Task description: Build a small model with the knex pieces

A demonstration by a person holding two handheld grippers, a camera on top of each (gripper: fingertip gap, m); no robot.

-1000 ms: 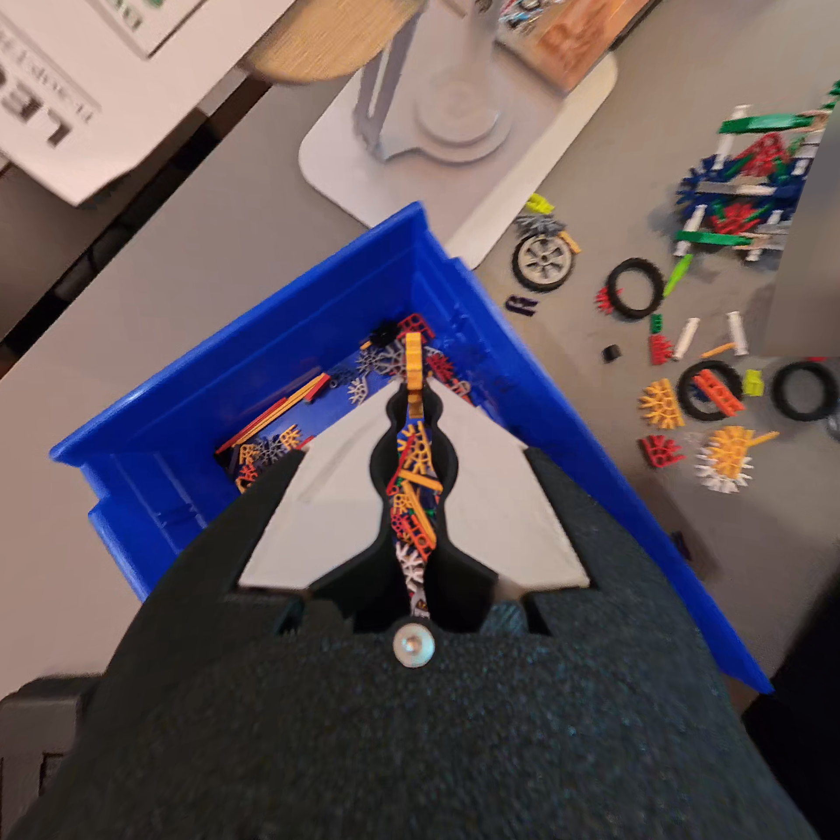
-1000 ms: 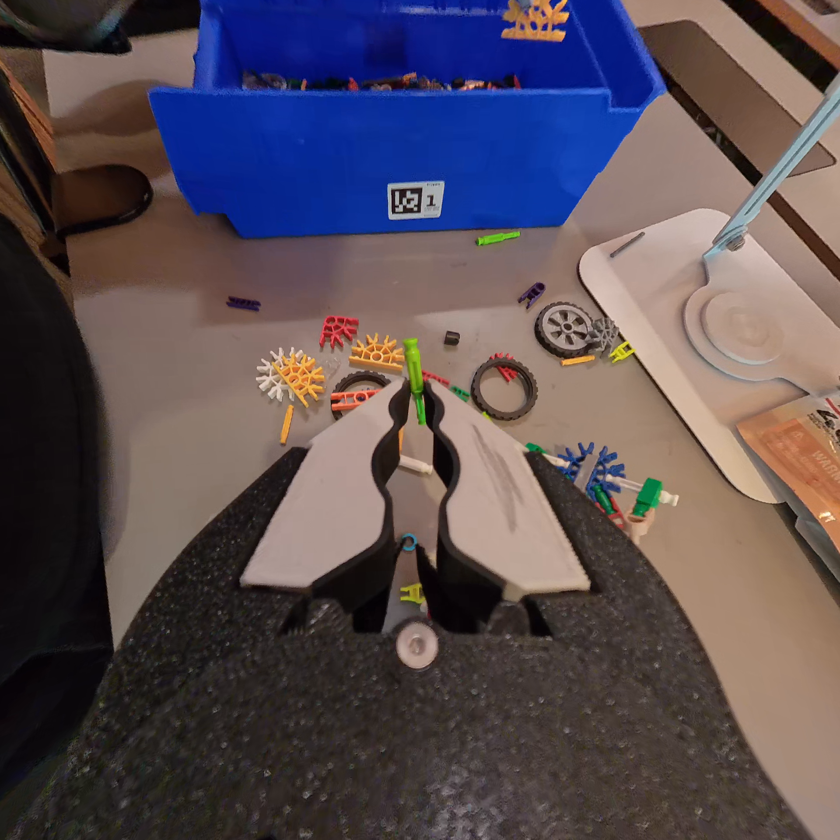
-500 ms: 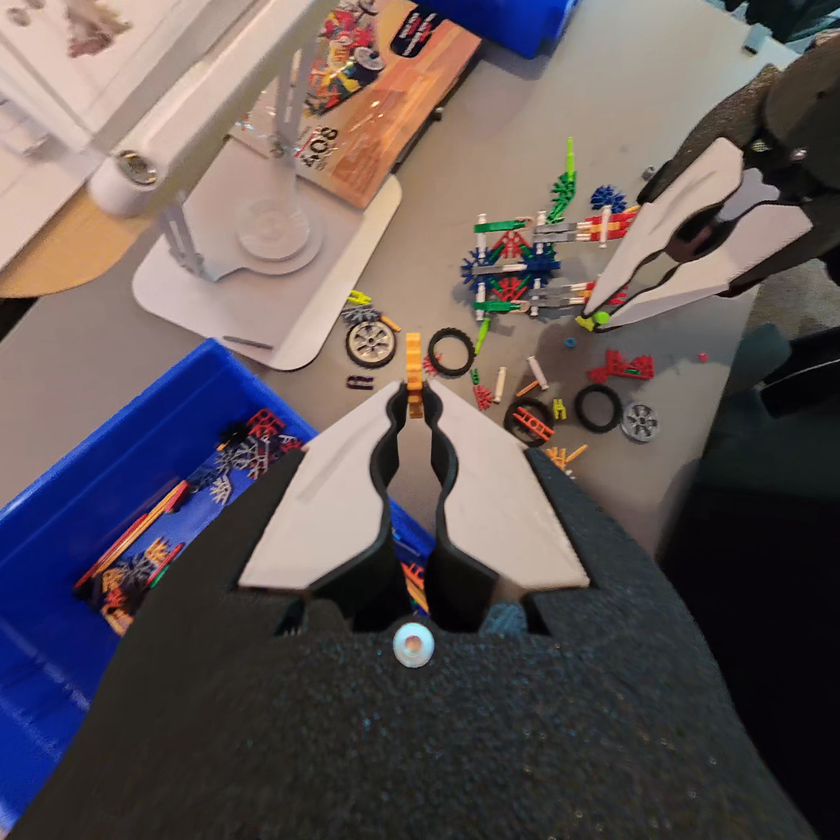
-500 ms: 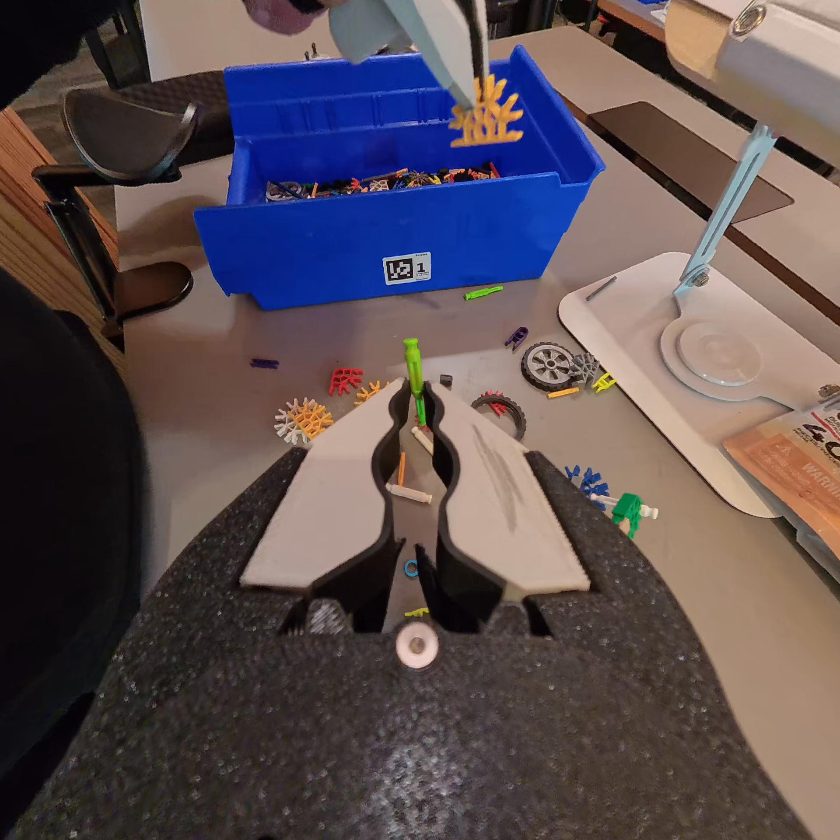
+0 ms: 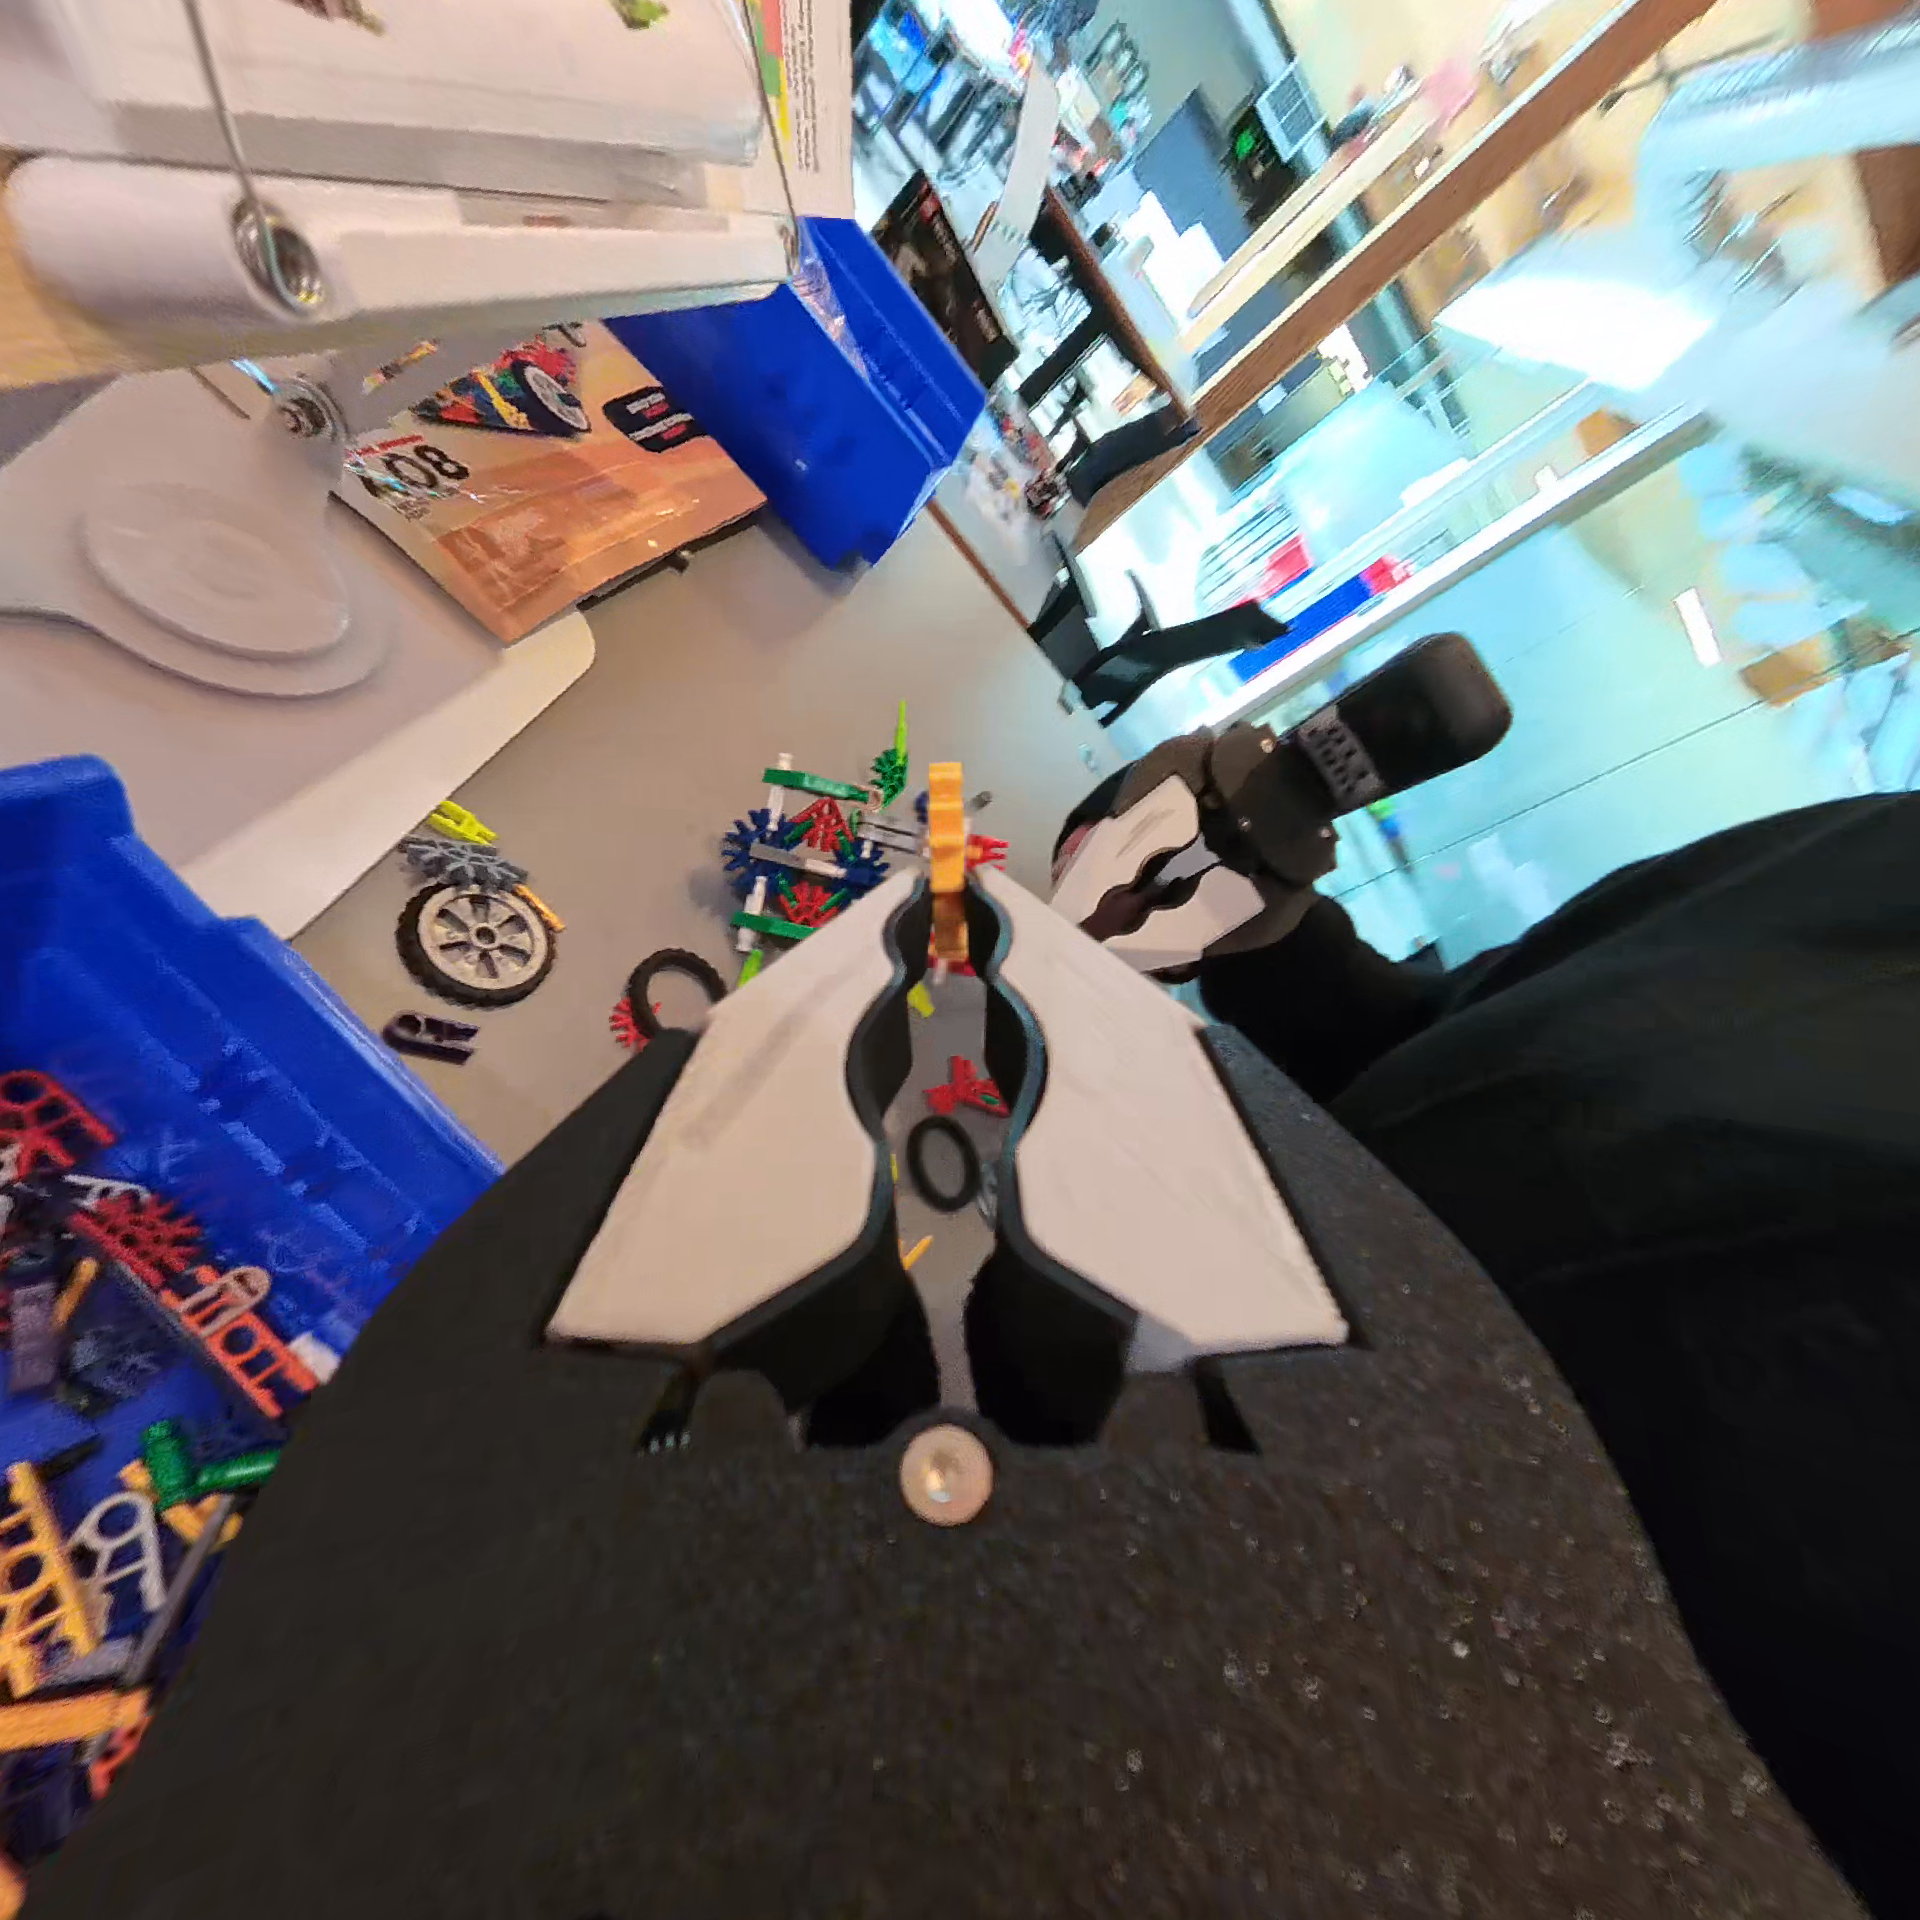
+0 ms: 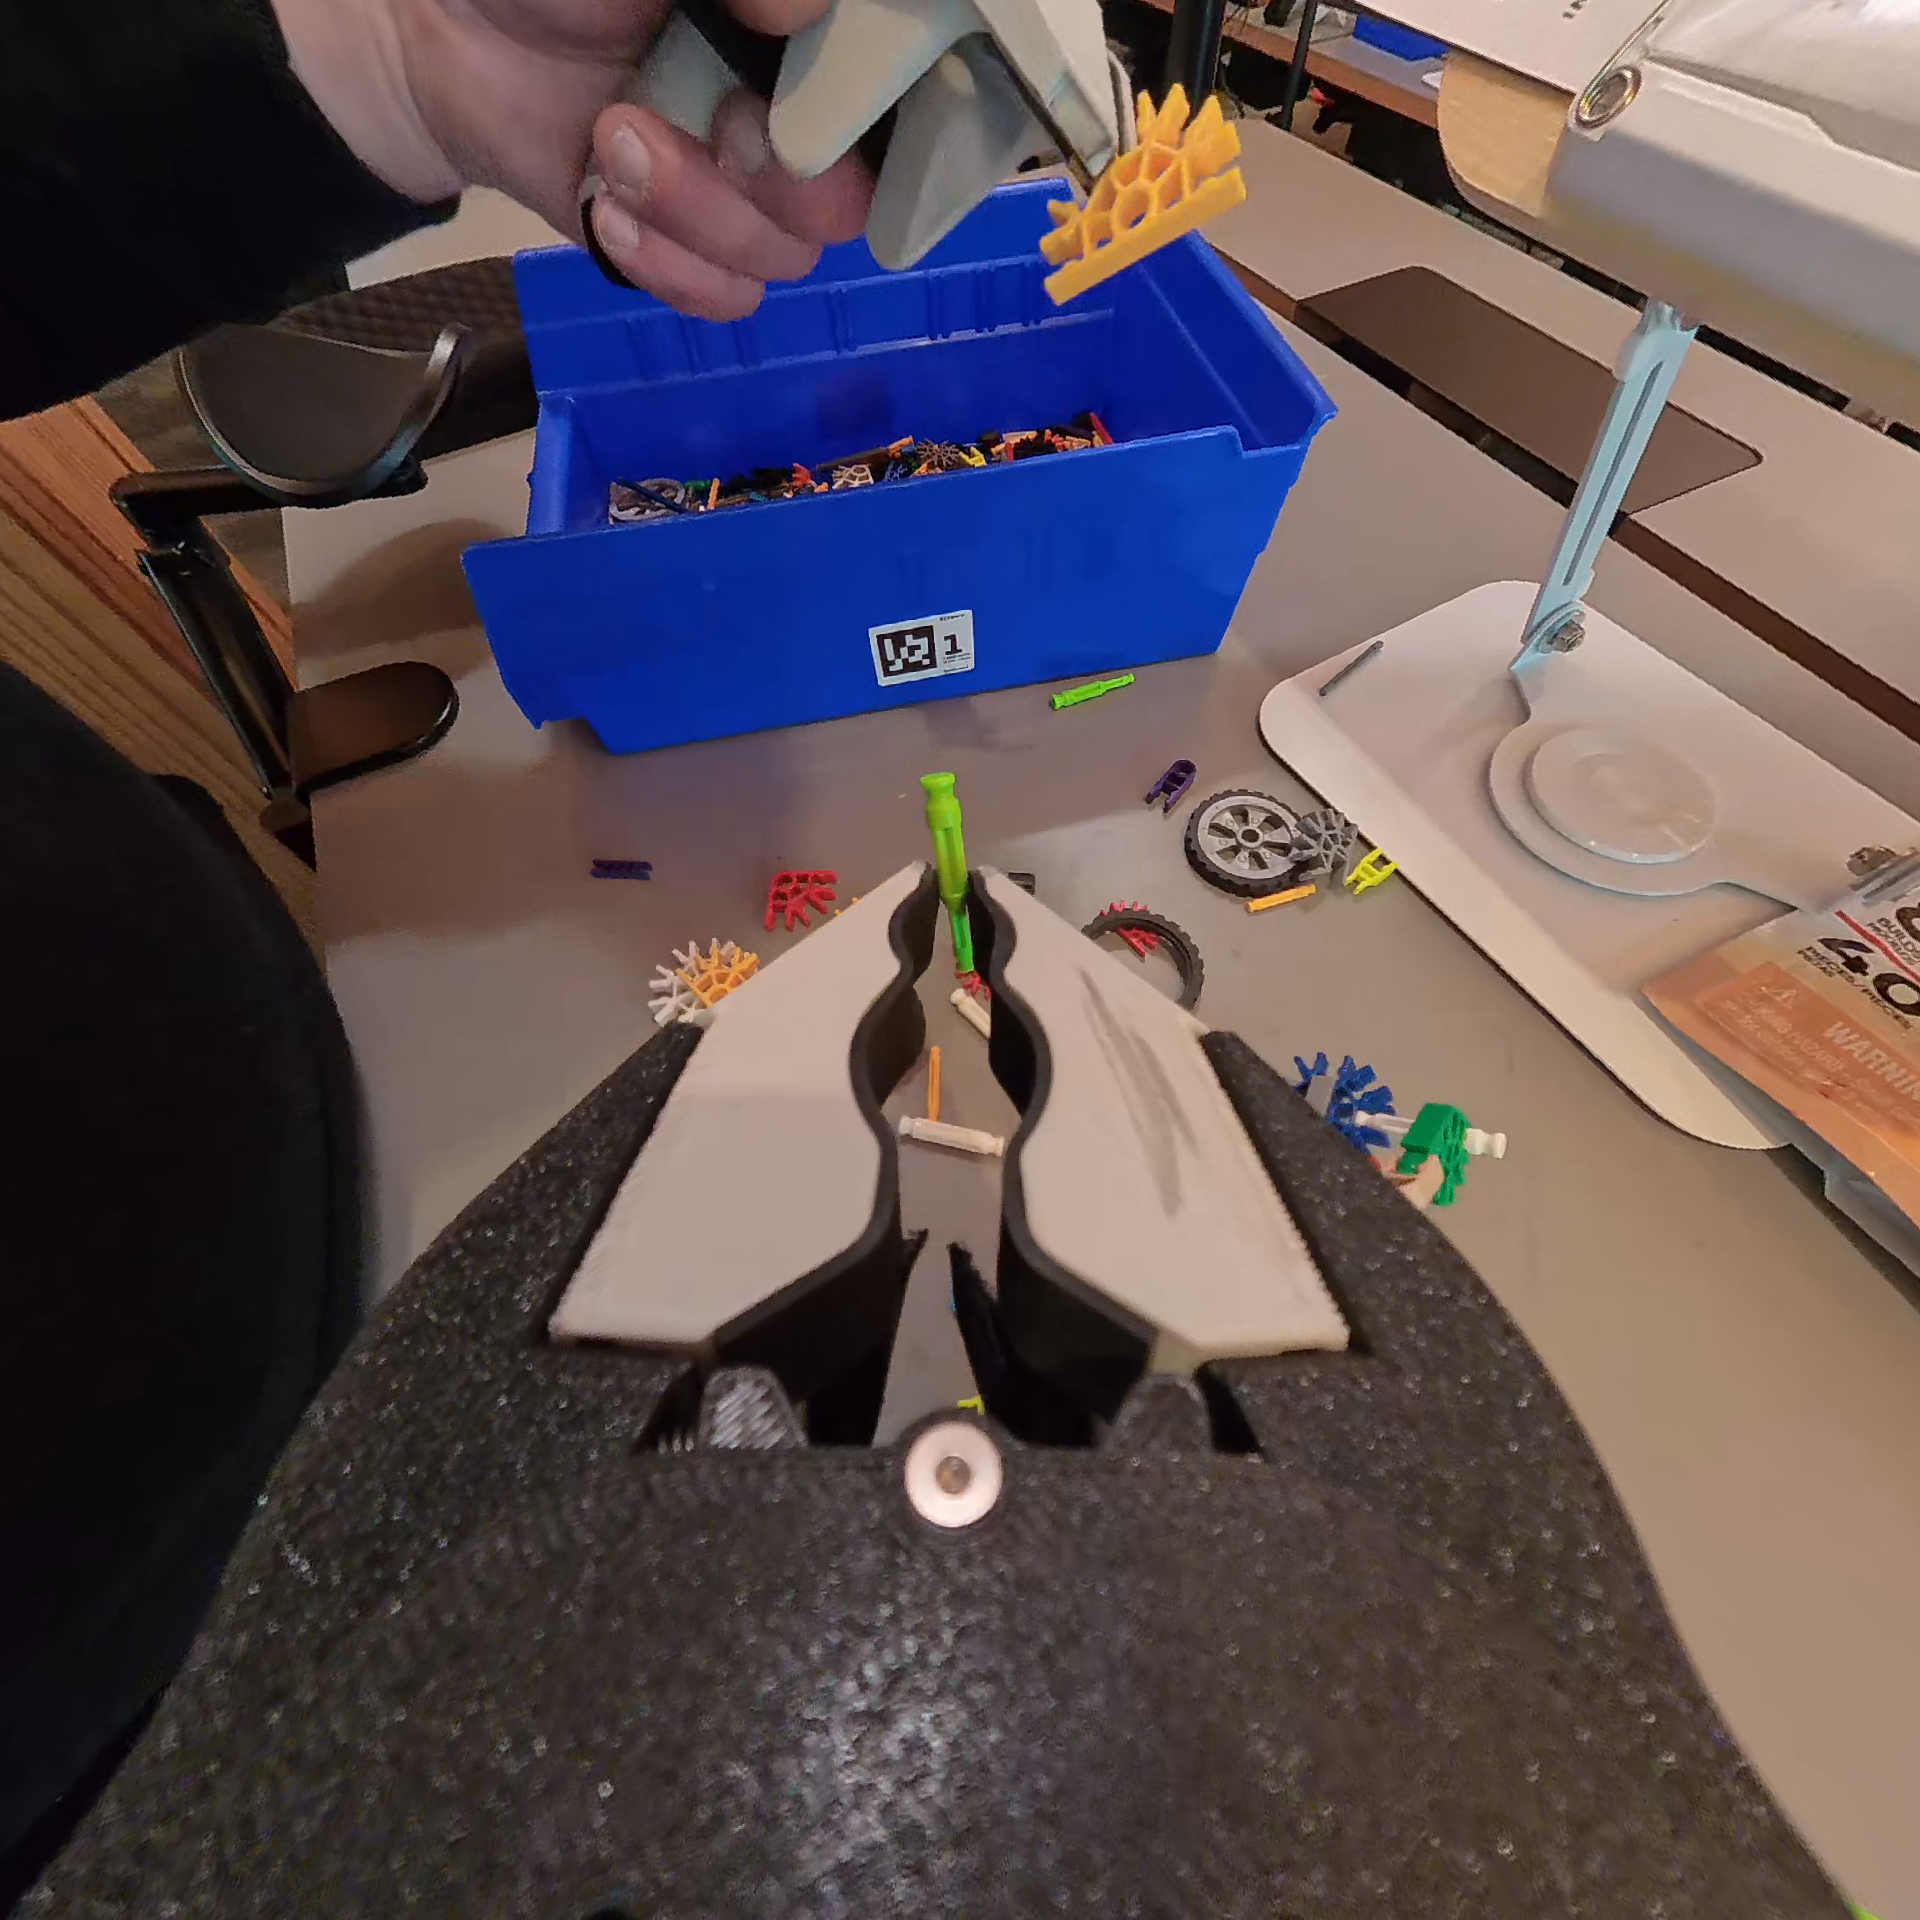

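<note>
The right gripper (image 6: 951, 883) was nearest, low over the grey table (image 6: 1558, 1455). Its two grey fingers were squeezed together on a thin bright green plastic stick (image 6: 943, 842), and the stick poked straight up past the tips. Under the fingers, a short white plastic stick (image 6: 951, 1135) lay flat on the table. A yellow and white spiky piece (image 6: 707, 977) sat just to one side of it, and a black rubber tyre ring (image 6: 1153, 940) sat to the other. A little farther off was a grey spoked toy wheel (image 6: 1242, 840), close to the flat white base of a lamp stand (image 6: 1403, 748).

Behind the loose bits stood a big blue plastic bin (image 6: 831, 603) full of small coloured building pieces.

The left gripper (image 6: 1091, 135) was high in the air above the bin's far side, with a hand (image 6: 644, 135) around its handle. Its fingers were pinched shut on a flat yellow fan-shaped plastic piece (image 6: 1143, 197). A moment ago this gripper was down inside the bin with the same yellow piece. By now it had lifted up and swung out. Its own camera looked over the table at a small blue, red and green built toy (image 5: 810, 852), with the bin off to the side.
</note>
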